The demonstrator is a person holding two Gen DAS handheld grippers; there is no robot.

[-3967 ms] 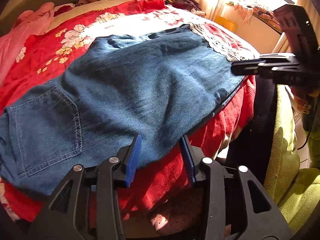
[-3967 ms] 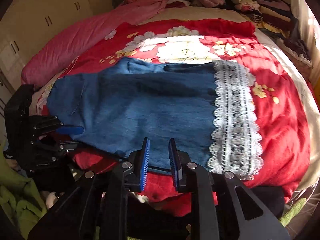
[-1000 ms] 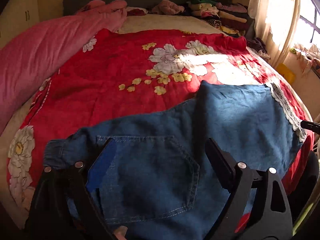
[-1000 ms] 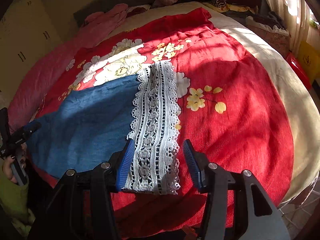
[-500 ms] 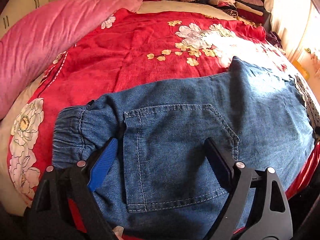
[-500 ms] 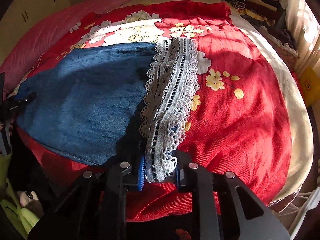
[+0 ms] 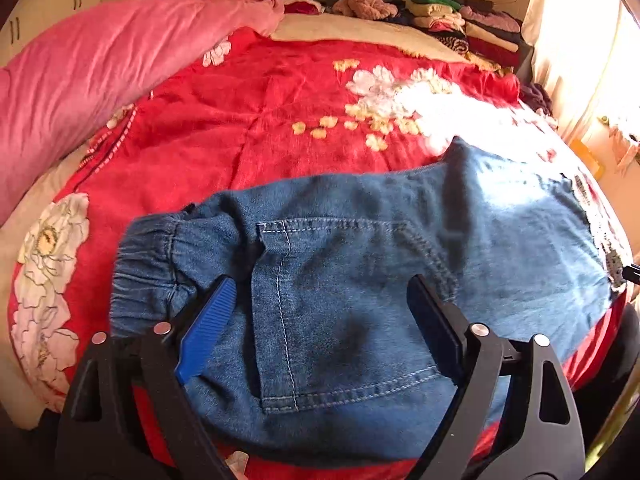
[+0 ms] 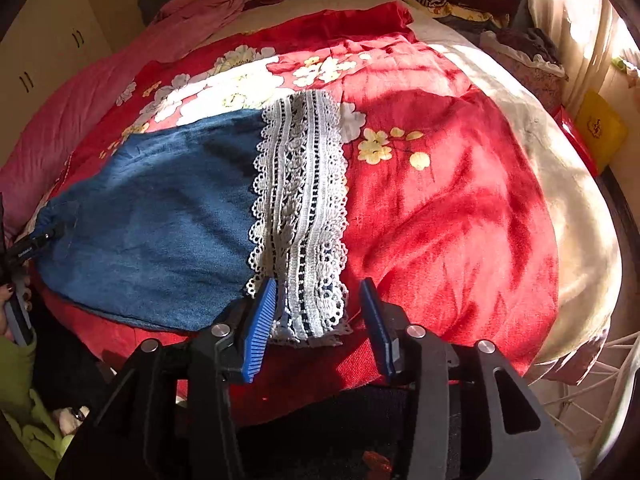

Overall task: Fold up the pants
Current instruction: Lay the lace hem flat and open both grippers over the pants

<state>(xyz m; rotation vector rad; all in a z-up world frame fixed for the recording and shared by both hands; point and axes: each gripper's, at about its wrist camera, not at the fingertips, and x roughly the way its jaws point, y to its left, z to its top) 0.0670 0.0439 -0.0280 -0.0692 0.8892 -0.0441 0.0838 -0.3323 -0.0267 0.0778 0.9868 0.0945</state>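
Observation:
Blue denim pants (image 7: 360, 280) lie flat across the near edge of a bed with a red flowered cover (image 7: 248, 120). The elastic waistband (image 7: 148, 264) and a back pocket (image 7: 340, 300) face the left wrist view. My left gripper (image 7: 320, 308) is open, its jaws spread wide over the pocket area. In the right wrist view the pants (image 8: 160, 232) end in a white lace hem (image 8: 304, 216). My right gripper (image 8: 320, 312) is open, its jaws either side of the lace hem's near corner, which lies free on the bed.
A pink quilt (image 7: 80, 68) lies along the bed's left side. Stacked folded clothes (image 7: 460, 24) sit at the headboard. A curtain and bright window (image 7: 580, 40) are to the right. A yellow box (image 8: 600, 128) stands beside the bed. Green fabric (image 8: 24, 420) is at lower left.
The right gripper was shut on the lace hem half a second ago; now it is open and the hem lies flat. The left gripper stays open over the pocket, moved slightly closer.

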